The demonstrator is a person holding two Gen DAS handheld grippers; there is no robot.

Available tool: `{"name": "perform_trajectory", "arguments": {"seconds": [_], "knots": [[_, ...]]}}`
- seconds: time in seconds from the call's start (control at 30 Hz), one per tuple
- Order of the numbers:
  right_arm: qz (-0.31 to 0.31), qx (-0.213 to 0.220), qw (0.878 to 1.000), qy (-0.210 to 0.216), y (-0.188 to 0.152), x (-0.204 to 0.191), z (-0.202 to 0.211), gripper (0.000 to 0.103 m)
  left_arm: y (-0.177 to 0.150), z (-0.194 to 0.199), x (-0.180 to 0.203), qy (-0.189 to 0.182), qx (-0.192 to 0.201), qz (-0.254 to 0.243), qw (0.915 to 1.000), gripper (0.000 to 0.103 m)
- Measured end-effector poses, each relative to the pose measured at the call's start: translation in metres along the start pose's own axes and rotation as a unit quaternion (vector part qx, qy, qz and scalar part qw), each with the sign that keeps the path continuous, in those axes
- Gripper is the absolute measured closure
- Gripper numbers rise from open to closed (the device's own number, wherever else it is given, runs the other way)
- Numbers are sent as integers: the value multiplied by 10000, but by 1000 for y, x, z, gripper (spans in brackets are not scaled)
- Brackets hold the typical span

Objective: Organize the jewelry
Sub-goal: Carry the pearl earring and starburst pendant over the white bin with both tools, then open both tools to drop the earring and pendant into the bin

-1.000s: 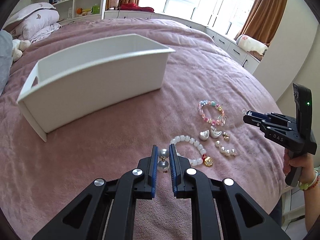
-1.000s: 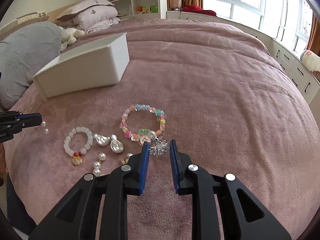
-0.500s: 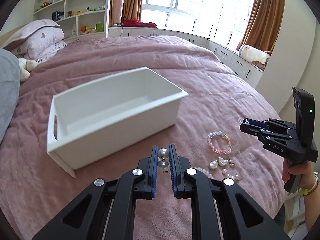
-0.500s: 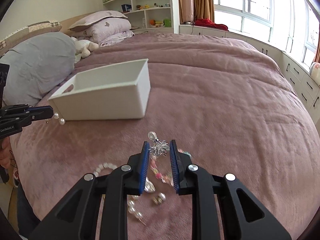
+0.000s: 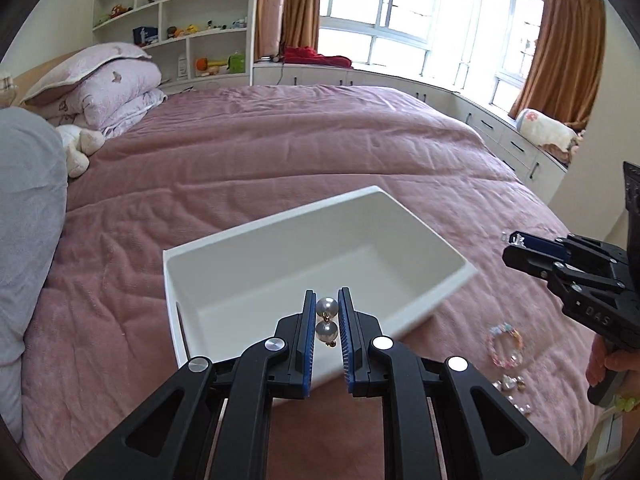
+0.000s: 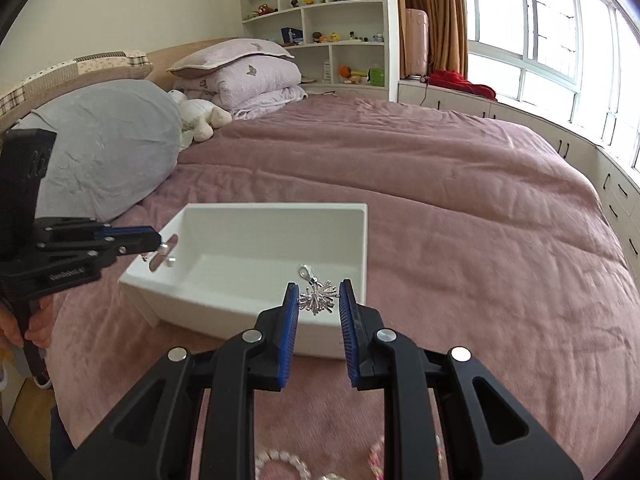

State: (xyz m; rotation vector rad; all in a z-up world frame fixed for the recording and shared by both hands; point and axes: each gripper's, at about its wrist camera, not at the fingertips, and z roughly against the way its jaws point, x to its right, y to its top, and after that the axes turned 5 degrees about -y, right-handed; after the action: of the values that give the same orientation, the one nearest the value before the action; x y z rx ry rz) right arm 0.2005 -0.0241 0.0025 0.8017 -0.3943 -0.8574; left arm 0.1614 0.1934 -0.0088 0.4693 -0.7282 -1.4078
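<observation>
Left wrist view: my left gripper [image 5: 327, 322] hovers over the white rectangular plastic bin [image 5: 404, 226], jaws pinching a double-pearl drop earring [image 5: 327, 318]. My right gripper [image 6: 319, 304] hangs over the bin's near wall, jaws gripping a spiky silver charm [image 6: 317, 298].

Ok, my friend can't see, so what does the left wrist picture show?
The left hand-held gripper pinches a pearl earring just above an open white box on a pink bed. At the right edge, the right hand-held gripper holds a small silver charm, and more beads lie on the bed.

pink bed [image 5: 320, 152] w/ white bin [image 5: 420, 216], bracelets [image 5: 505, 345]
</observation>
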Motion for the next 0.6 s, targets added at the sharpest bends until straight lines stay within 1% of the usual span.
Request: {"name": "perform_trajectory", "arguments": {"seconds": [0.1, 0.27, 0.37, 0.5, 0.6], "knots": [[-6, -71, 10000, 62, 19, -10, -23, 82, 8, -18, -19, -7, -16, 239, 9997, 87], [-201, -316, 9991, 195, 30, -19, -63, 82, 13, -48, -38, 183, -143, 446, 9987, 87], [-225, -462, 9984, 221, 30, -24, -84, 82, 11, -57, -42, 203, -203, 584, 9979, 87], [-222, -577, 9979, 194, 28, -29, -105, 82, 5, -64, -41, 225, -225, 546, 9980, 87], [-146, -625, 9979, 125, 25, -32, -113, 82, 0, -71, -42, 305, -270, 527, 9978, 87]]}}
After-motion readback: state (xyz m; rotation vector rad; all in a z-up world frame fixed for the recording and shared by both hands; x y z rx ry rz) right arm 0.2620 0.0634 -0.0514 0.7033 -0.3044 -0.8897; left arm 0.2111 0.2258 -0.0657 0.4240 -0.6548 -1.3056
